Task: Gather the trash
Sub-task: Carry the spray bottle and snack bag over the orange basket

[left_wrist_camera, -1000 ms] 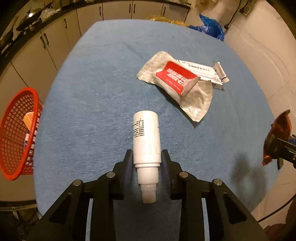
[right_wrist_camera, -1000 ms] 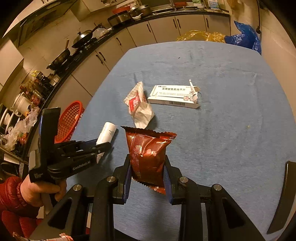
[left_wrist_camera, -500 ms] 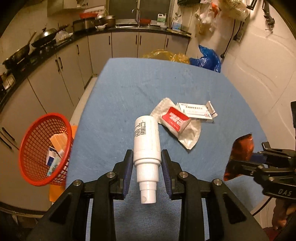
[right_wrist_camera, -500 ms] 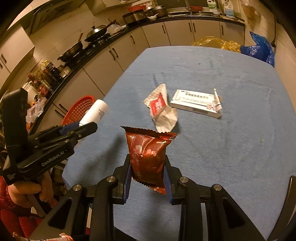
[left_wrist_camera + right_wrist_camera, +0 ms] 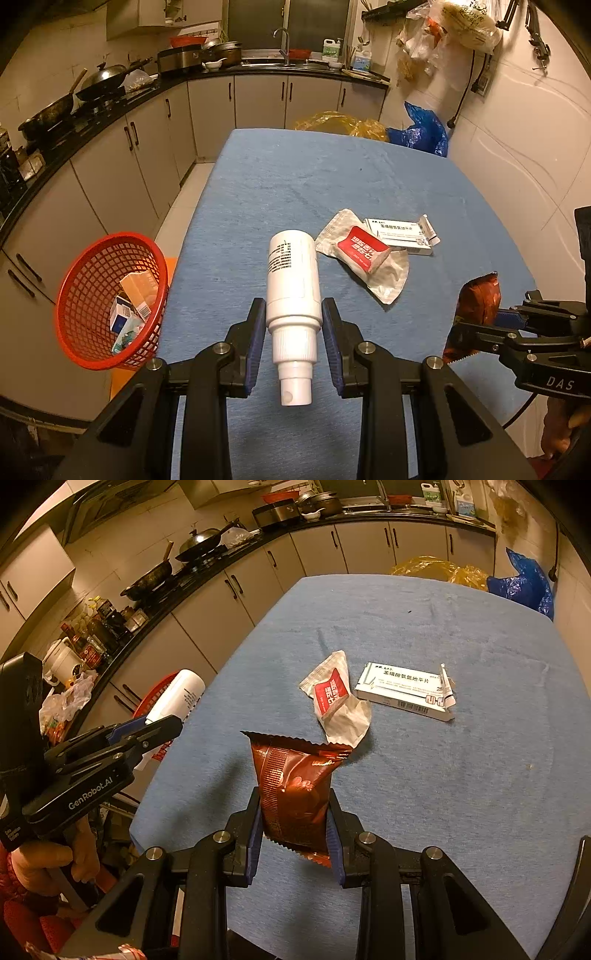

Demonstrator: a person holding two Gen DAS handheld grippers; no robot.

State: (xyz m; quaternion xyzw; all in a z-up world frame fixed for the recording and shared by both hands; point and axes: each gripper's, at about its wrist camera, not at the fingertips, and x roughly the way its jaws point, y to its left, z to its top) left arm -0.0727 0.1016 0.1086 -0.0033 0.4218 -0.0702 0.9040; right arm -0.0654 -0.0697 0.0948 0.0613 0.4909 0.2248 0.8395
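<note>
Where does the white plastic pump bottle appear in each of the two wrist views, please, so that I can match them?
Left wrist view: the white plastic pump bottle sits centre frame, clamped in the left hand-held gripper, nozzle toward the camera.
Right wrist view: the same bottle shows at the left edge, above the red mesh basket.
Shared landmark: the white cardboard medicine box on the blue tablecloth.

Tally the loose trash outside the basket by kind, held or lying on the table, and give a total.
Bottles: 1, white bottle in the left gripper
Snack wrappers: 1, brown wrapper in the right gripper
Sachets: 1, silver-and-red sachet on the table
Boxes: 1, white medicine box on the table
Total: 4
</note>
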